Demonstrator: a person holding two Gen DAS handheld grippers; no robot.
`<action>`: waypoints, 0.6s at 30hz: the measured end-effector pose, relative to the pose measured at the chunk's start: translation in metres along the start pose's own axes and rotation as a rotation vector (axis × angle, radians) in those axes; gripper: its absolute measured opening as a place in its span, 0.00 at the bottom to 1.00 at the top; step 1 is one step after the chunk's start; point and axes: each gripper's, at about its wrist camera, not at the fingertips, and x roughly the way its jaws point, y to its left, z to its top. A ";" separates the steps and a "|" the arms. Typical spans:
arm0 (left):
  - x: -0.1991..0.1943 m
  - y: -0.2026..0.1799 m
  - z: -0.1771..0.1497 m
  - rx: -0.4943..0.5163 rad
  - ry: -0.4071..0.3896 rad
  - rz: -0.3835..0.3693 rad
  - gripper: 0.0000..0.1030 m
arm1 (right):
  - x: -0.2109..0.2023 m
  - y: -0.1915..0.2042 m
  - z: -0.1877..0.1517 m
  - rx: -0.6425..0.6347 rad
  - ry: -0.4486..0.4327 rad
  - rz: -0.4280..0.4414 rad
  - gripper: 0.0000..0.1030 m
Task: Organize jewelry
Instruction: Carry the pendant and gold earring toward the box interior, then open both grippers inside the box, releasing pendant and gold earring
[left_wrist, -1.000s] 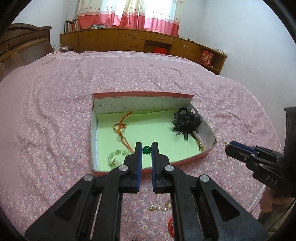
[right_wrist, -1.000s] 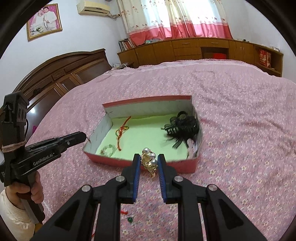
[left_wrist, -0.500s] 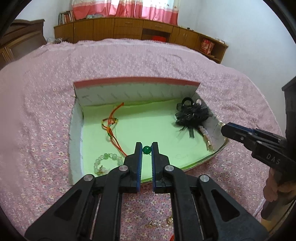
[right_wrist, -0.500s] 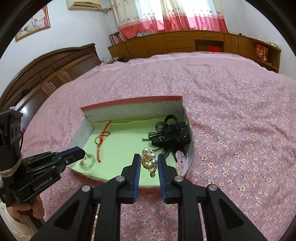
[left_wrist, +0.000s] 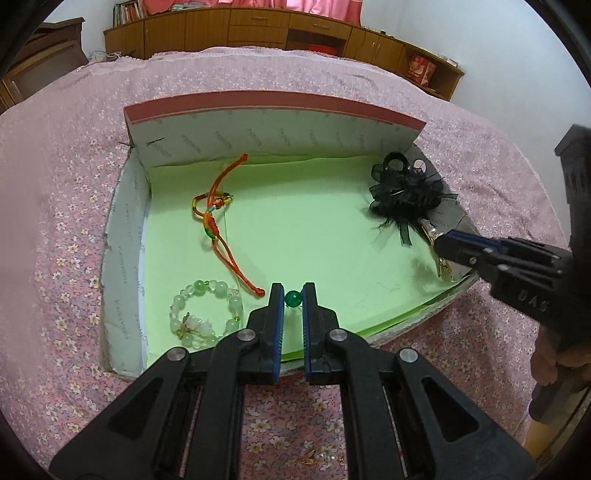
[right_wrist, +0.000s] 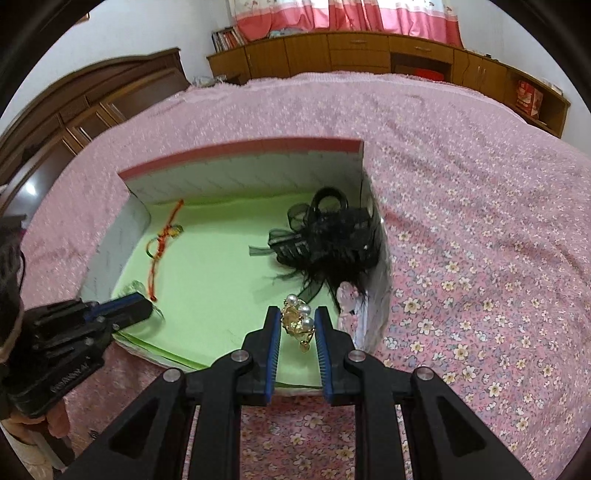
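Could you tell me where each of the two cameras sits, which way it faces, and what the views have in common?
Left wrist: sits on the left gripper, looking down along its fingers into the box; its jaws pinch a green bead; the right gripper and a hand show at right.
Right wrist: sits on the right gripper, looking down at the box from its right end; its jaws hold a gold pearl piece; the left gripper enters at left.
Shared: the box, the red cord, the black hair clip, the pink bedspread.
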 end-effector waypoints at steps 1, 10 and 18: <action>0.001 0.001 0.000 0.000 0.002 -0.003 0.01 | 0.002 0.000 0.000 -0.001 0.005 -0.001 0.20; 0.004 0.006 -0.001 -0.020 0.002 -0.001 0.04 | 0.005 0.000 -0.001 0.006 0.008 -0.006 0.21; -0.008 0.010 -0.005 -0.036 -0.017 -0.008 0.18 | -0.004 -0.003 -0.001 0.023 -0.022 0.006 0.30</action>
